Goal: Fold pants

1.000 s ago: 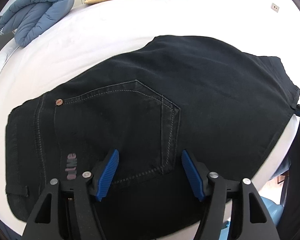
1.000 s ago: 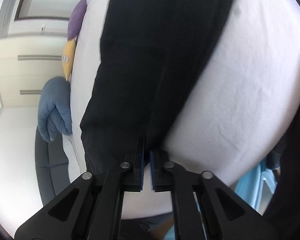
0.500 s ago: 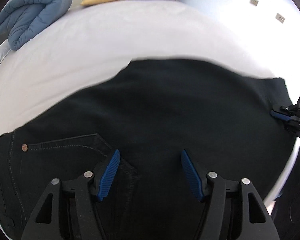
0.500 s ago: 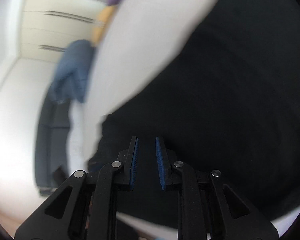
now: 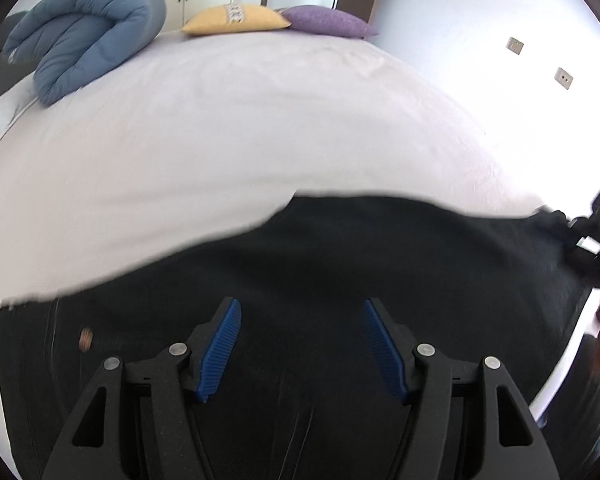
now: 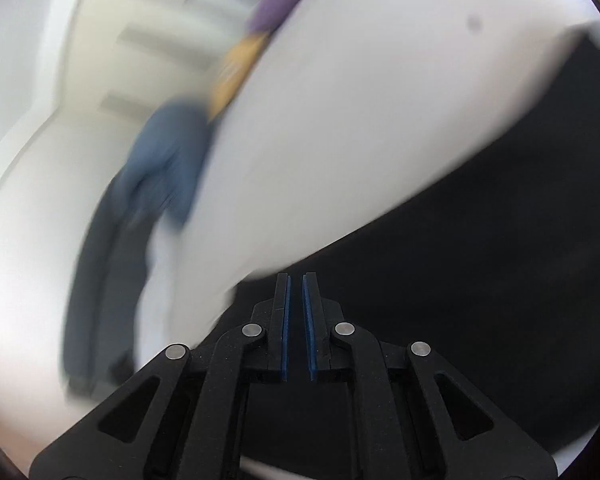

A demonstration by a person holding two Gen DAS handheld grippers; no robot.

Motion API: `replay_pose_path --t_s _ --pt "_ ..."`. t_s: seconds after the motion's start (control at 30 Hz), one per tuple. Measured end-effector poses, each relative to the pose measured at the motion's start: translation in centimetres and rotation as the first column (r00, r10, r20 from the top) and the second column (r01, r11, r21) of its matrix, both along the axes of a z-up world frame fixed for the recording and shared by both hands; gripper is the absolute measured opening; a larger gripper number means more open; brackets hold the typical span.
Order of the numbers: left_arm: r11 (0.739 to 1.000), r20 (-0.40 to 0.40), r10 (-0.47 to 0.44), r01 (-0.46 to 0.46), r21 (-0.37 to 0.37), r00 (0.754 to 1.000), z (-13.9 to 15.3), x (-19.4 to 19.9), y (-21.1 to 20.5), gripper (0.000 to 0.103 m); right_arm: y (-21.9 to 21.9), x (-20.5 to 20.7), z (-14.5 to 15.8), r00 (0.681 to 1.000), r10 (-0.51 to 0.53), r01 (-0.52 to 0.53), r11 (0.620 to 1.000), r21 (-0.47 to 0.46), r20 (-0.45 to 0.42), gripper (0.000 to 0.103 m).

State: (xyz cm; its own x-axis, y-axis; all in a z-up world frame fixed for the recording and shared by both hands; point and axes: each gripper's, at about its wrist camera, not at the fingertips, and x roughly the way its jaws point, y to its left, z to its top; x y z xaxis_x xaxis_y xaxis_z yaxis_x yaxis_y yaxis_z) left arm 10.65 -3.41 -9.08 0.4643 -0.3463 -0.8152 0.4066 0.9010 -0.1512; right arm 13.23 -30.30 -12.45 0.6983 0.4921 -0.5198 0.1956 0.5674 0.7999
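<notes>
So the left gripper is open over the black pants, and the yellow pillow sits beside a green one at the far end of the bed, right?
Not quite. The pillow beside the yellow pillow is purple, not green; the left wrist view shows it. The rest holds: the left gripper is open over the black pants, and both pillows sit at the far end of the bed.

The left gripper [image 5: 302, 344] hangs above the black pants [image 5: 340, 264] with its jaws wide apart and nothing between them. The right gripper [image 6: 296, 328] is at the pants' right-hand edge, its jaws nearly together with only a thin gap, gripping nothing visible; the view is blurred.
</notes>
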Motion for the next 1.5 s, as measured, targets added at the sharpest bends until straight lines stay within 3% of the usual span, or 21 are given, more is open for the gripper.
replay_pose_path --t_s 0.1,0.17,0.2,0.23,0.3,0.37,0.5,0.63,0.73,0.83,0.9,0.97,1.0,1.07,1.13,1.2,1.3,1.33,1.4,1.47,1.5 --pt "0.999 -0.036 -0.015 0.016 0.031 0.999 -1.5 2.2 -2.4 0.066 6.7 6.4 -2.6 0.983 0.182 -0.181 0.983 0.016 -0.016 0.008" --pt "0.999 -0.109 0.014 -0.01 0.04 0.994 -3.9 3.5 -2.0 0.065 7.5 9.0 -5.2 0.979 0.177 -0.177 0.984 0.008 -0.097 0.008" --pt "1.0 -0.119 0.015 -0.013 0.021 0.993 -4.8 3.6 -1.6 0.062 6.5 9.4 -6.7 0.979 0.122 -0.129 0.991 -0.031 -0.164 0.003" --pt "1.0 -0.104 0.008 -0.01 -0.012 0.995 -5.0 3.4 -1.1 0.062 4.7 9.2 -8.0 0.981 0.07 -0.071 0.997 0.005 -0.179 0.0" --pt "1.0 -0.093 0.005 -0.007 -0.019 0.996 -4.9 3.0 -0.6 0.058 0.0 7.2 -8.8 0.988 -0.044 0.054 0.996 0.064 -0.147 0.0" --pt "0.999 -0.085 0.012 -0.014 -0.031 0.996 -5.1 3.0 -0.1 0.057 -4.9 4.3 -7.9 0.974 -0.19 0.189 0.982 -0.021 -0.119 0.0" --pt "0.995 -0.078 0.047 -0.053 -0.084 0.996 -5.2 2.9 1.5 0.053 -16.1 -2.2 -5.9 0.885 -0.462 0.451 0.88 -0.148 -0.056 0.0" --pt "0.994 -0.056 0.093 -0.096 -0.057 0.994 -4.1 2.2 3.1 0.053 -19.8 -3.8 -3.2 0.841 -0.539 0.519 0.829 -0.207 -0.052 0.002" --pt "0.988 -0.032 0.125 -0.127 -0.088 0.992 -2.7 0.7 4.1 0.053 -15.5 -2.0 -1.1 0.919 -0.387 0.391 0.919 -0.046 0.075 0.007" --pt "0.976 -0.069 0.184 -0.19 -0.106 0.981 -3.2 0.0 5.5 0.055 -9.9 2.2 -1.9 0.98 -0.173 0.177 0.983 -0.044 0.096 0.007" --pt "0.976 -0.098 0.194 -0.202 -0.083 0.976 -4.2 -0.6 6.6 0.05 -8.9 3.8 -4.8 0.987 -0.152 0.152 0.988 -0.018 0.045 0.007" --pt "0.975 -0.094 0.197 -0.205 -0.088 0.976 -4.0 -1.0 7.6 0.049 -10.6 5.2 -8.9 0.973 -0.21 0.214 0.976 0.041 -0.099 0.0" --pt "0.972 -0.097 0.213 -0.221 -0.085 0.972 -3.8 -1.0 8.2 0.049 -11.4 4.5 -9.7 0.969 -0.238 0.243 0.965 0.1 -0.059 0.0" --pt "0.957 -0.116 0.256 -0.268 -0.106 0.96 -3.1 -0.9 9.0 0.049 -13.3 3.2 -8.5 0.95 -0.307 0.308 0.951 0.008 -0.048 0.0" --pt "0.94 -0.132 0.276 -0.296 -0.171 0.952 -0.7 -1.5 9.3 0.049 -16.2 1.3 -8.2 0.923 -0.381 0.381 0.924 -0.024 -0.052 0.0" --pt "0.931 -0.111 0.263 -0.283 -0.232 0.958 3.8 -2.5 8.5 0.051 -19.3 -1.1 -7.5 0.867 -0.495 0.494 0.869 -0.036 -0.062 0.0" --pt "0.914 -0.186 0.209 -0.26 -0.313 0.96 11.2 -4.0 5.5 0.07 -21.6 -3.1 -5.3 0.771 -0.626 0.607 0.778 -0.162 -0.114 0.0" --pt "0.921 -0.193 0.132 -0.193 -0.338 0.972 13.9 -4.6 3.9 0.07 -21.6 -2.9 -4.8 0.767 -0.629 0.604 0.775 -0.186 -0.129 0.003" --pt "0.955 -0.113 -0.04 0.005 -0.298 0.993 20.8 -6.6 -0.5 0.072 -20.5 -1.8 -2.9 0.795 -0.594 0.552 0.792 -0.263 -0.121 0.006" --pt "0.962 -0.031 -0.143 0.131 -0.241 0.989 26.5 -8.6 -4.2 0.072 -19.2 -0.1 -1.2 0.829 -0.553 0.508 0.804 -0.31 -0.077 0.006" --pt "0.954 -0.034 -0.211 0.199 -0.225 0.977 29.0 -9.7 -6.2 0.072 -18.7 0.2 -0.6 0.834 -0.548 0.5 0.801 -0.33 -0.067 0.006"
